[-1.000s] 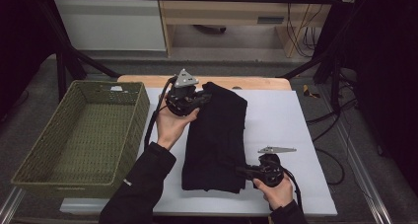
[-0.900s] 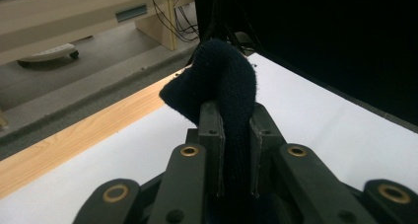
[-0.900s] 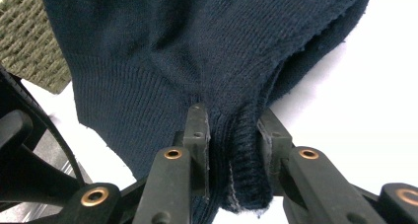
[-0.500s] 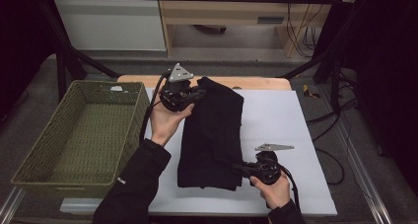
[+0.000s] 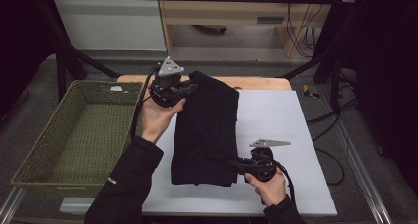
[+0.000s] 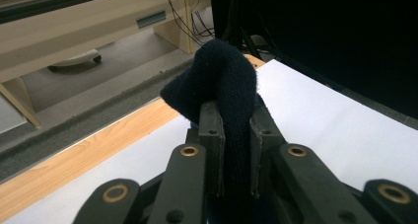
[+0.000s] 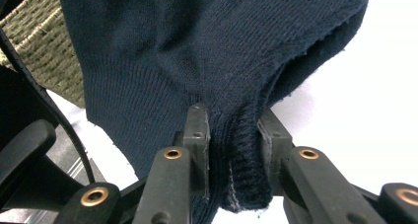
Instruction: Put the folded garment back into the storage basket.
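A folded dark navy knit garment lies lengthwise on the white table sheet. My left gripper is shut on its far left corner, and that corner is lifted off the table. In the left gripper view the knit fabric bulges up between the two jaws. My right gripper is shut on the near right hem. The ribbed edge sits pinched between its jaws in the right gripper view.
A green woven basket stands at the left of the table, beside the garment. A wooden strip runs along the table's far edge. Black frame legs and cables lie on the floor beyond and to the right.
Both grippers have risen and shifted left with the garment in their grip. The garment's far end has come up off the table and the cloth has slid towards the basket.
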Demonstrator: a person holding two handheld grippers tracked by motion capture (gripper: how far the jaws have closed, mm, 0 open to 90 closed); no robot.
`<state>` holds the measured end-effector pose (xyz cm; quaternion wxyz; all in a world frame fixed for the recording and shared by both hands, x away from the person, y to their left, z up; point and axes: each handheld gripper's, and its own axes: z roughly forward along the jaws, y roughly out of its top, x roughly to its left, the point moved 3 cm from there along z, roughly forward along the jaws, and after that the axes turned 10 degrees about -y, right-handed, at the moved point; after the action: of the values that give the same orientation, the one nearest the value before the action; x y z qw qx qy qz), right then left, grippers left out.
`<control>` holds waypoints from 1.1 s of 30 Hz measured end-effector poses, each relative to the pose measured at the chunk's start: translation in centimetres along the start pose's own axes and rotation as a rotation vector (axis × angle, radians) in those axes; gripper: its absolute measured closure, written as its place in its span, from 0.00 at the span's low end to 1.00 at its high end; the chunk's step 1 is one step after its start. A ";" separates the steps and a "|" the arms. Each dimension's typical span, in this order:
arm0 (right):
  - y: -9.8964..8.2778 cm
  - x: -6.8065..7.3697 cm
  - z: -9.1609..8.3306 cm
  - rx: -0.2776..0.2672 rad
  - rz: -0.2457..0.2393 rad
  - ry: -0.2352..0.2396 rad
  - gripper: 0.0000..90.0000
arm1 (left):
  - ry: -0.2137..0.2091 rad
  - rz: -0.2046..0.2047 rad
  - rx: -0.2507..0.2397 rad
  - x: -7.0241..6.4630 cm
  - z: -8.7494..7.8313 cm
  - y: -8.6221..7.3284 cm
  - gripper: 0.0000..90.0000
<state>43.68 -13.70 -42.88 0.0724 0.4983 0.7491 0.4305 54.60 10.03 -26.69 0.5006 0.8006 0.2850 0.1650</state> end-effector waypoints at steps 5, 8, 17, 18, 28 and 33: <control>0.5 0.7 0.2 -0.008 -0.001 0.015 0.80 | 0.018 0.005 0.001 0.4 -1.0 0.3 0.88; 0.9 1.1 0.3 -0.018 -0.006 0.023 0.80 | 0.027 0.001 0.004 0.8 -1.6 0.4 0.88; 1.9 2.6 1.0 -0.028 -0.023 0.050 0.80 | 0.064 0.005 0.013 2.0 -3.4 0.6 0.88; 2.0 2.8 1.0 -0.030 -0.023 0.052 0.80 | 0.063 -0.003 0.019 2.1 -3.6 0.6 0.88; 3.0 4.5 1.6 -0.047 -0.039 0.080 0.80 | 0.107 0.006 0.012 3.0 -5.9 1.0 0.88; 3.5 5.3 1.9 -0.056 -0.050 0.093 0.80 | 0.126 0.013 0.023 3.2 -6.9 1.2 0.88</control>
<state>44.50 -7.88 -39.88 0.0618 0.4567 0.7515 0.4721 53.65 16.57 -22.63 0.4715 0.7961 0.3124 0.2150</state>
